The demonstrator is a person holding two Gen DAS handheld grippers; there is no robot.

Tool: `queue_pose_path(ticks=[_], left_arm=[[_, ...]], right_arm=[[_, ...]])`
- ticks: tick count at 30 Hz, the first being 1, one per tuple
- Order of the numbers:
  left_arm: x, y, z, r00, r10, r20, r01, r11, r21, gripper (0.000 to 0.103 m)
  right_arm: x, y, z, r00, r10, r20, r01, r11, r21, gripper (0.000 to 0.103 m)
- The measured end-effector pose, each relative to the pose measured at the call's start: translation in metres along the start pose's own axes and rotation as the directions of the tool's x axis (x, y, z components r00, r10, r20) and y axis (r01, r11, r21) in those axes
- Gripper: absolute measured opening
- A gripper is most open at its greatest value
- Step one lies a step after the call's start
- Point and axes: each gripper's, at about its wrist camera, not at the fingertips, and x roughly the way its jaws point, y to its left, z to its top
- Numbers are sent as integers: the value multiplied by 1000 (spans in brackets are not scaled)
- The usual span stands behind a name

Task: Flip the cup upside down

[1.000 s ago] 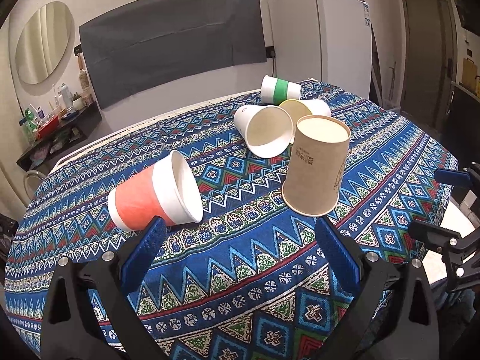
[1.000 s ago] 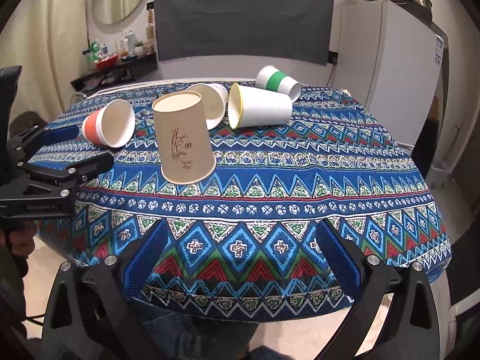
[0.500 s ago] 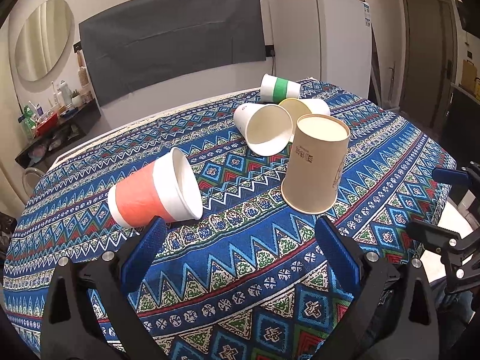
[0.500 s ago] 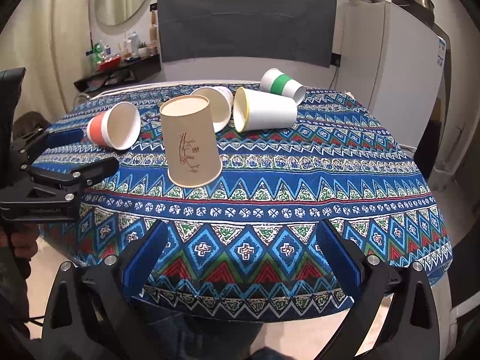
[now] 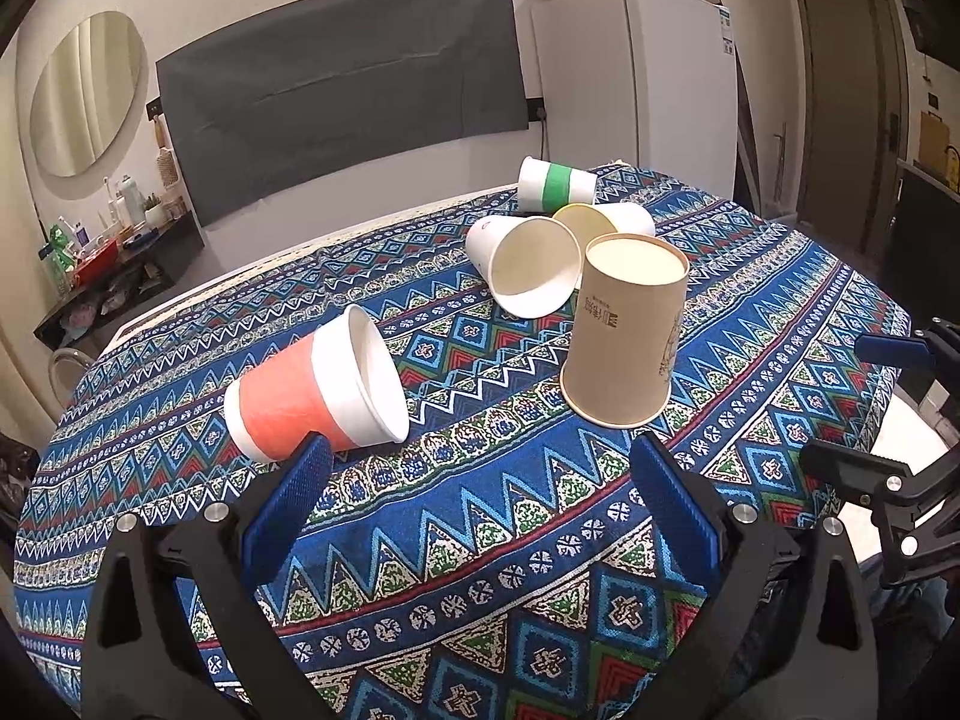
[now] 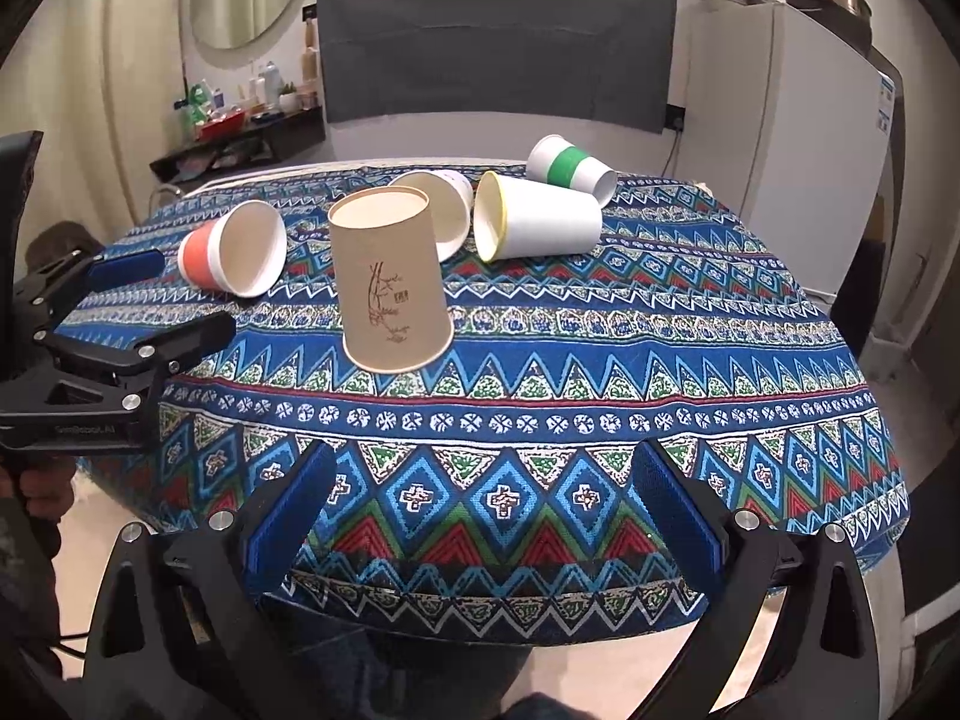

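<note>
Both grippers have crept a little closer to the cups since a moment ago, and no cup has moved. The brown cup (image 5: 624, 330) (image 6: 389, 282) stands mouth down on the patterned tablecloth (image 5: 480, 540) (image 6: 600, 360), near the orange cup (image 5: 312, 390) (image 6: 234, 249) lying on its side. The left gripper (image 5: 480, 510) and right gripper (image 6: 480, 510) both have jaws wide apart, holding nothing.

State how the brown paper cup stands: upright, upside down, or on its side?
Upside down. The brown paper cup stands alone with its wide rim flat on the tablecloth and its narrow closed base facing up.
</note>
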Motion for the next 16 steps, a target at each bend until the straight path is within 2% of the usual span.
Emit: queue_pose_path(ticks=[11, 16], left_arm=[[-1, 6, 3, 1000, -13, 3, 13, 999, -38, 97], [-4, 5, 4, 1000, 1, 12, -1, 1000, -24, 97]], right_arm=[[2, 0, -3, 1000, 6, -10, -6, 1000, 7, 95], [0, -2, -3, 1000, 8, -2, -8, 1000, 15, 95]])
